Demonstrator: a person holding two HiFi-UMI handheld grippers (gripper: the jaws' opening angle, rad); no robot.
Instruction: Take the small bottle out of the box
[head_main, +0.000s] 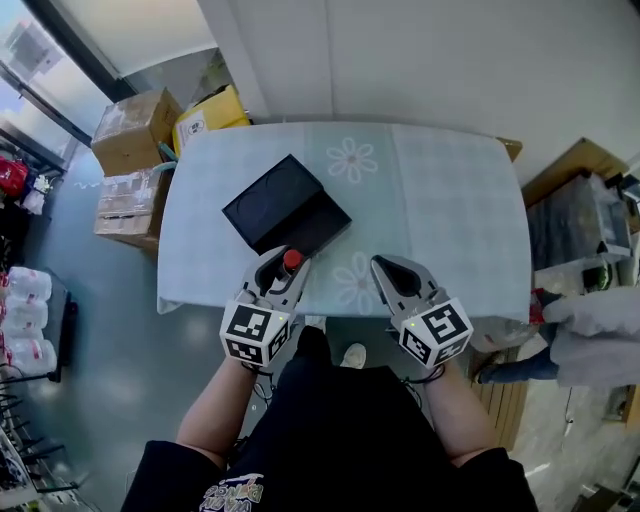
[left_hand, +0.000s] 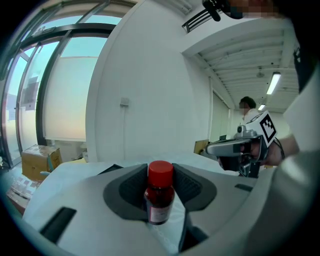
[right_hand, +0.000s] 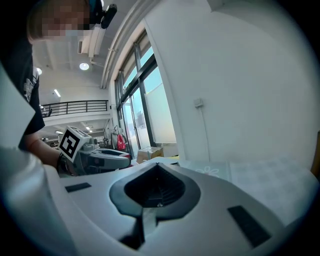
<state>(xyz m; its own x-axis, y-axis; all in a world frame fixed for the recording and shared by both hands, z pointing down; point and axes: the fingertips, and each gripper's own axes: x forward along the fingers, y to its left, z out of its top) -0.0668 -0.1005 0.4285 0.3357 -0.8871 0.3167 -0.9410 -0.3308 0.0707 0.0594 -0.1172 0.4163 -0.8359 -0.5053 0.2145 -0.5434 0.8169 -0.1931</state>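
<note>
Left gripper view: the left gripper (left_hand: 161, 186) clamps the small bottle (left_hand: 159, 200) upright, clear of the box; dark red glass, bright red cap, pale label. Beside it, the right gripper (right_hand: 156, 187) is closed, empty. Beyond, the black box (head_main: 286, 206) lies on the table (head_main: 440, 200).

A rectangular table draped in a pale checked cloth with white flower prints (head_main: 450, 210) is seen from above. A flat black rectangular box (head_main: 286, 206) is laid askew on the table, left of its middle. At the table's near edge, just beside the box's near corner, a small bottle with a red cap (head_main: 292, 260) is clamped in the left gripper (head_main: 283, 268). The right gripper (head_main: 381, 263) is held over the same near edge, its jaws drawn together. Brown cardboard boxes (head_main: 135, 130) and a yellow carton (head_main: 212, 112) are stacked on the floor off the table's far left corner.
</note>
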